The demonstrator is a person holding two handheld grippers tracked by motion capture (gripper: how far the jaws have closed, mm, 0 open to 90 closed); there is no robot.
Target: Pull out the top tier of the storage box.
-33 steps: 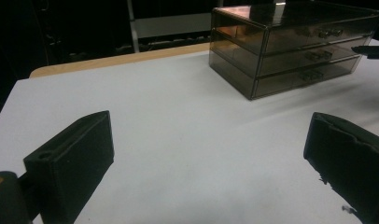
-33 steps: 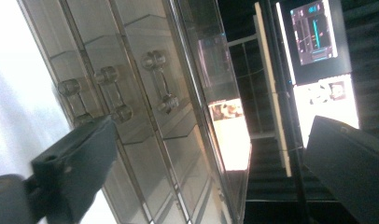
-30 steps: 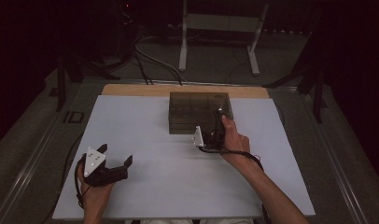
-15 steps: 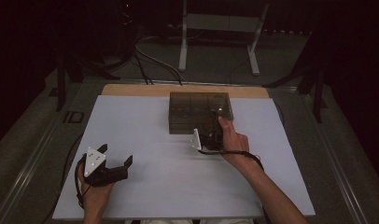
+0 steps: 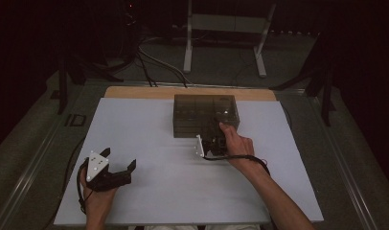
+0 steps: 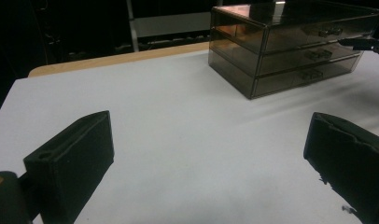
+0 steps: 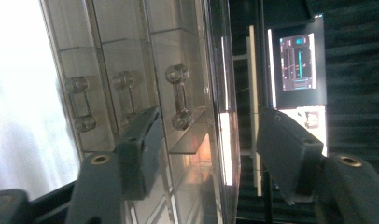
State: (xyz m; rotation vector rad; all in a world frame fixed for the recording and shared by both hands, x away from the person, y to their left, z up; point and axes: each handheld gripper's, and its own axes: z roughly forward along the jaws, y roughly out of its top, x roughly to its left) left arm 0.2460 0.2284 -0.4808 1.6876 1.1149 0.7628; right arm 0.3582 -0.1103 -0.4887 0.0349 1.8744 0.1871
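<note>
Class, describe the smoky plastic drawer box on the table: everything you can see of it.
The drawer box is a low, see-through, smoke-brown plastic cabinet with three stacked tiers of drawers, all closed. Each drawer has a clear, bar-shaped handle with knobbed ends. It stands upright on the white table cover, toward the far edge, just in front of a bare wooden strip. The right hand-held gripper sits at its front right corner, jaws partly closed astride the top edge, one jaw before the drawer fronts; contact is unclear.

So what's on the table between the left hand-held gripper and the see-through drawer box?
Nothing: in the high view, only bare white table lies between the left hand-held gripper and the drawer box.
</note>
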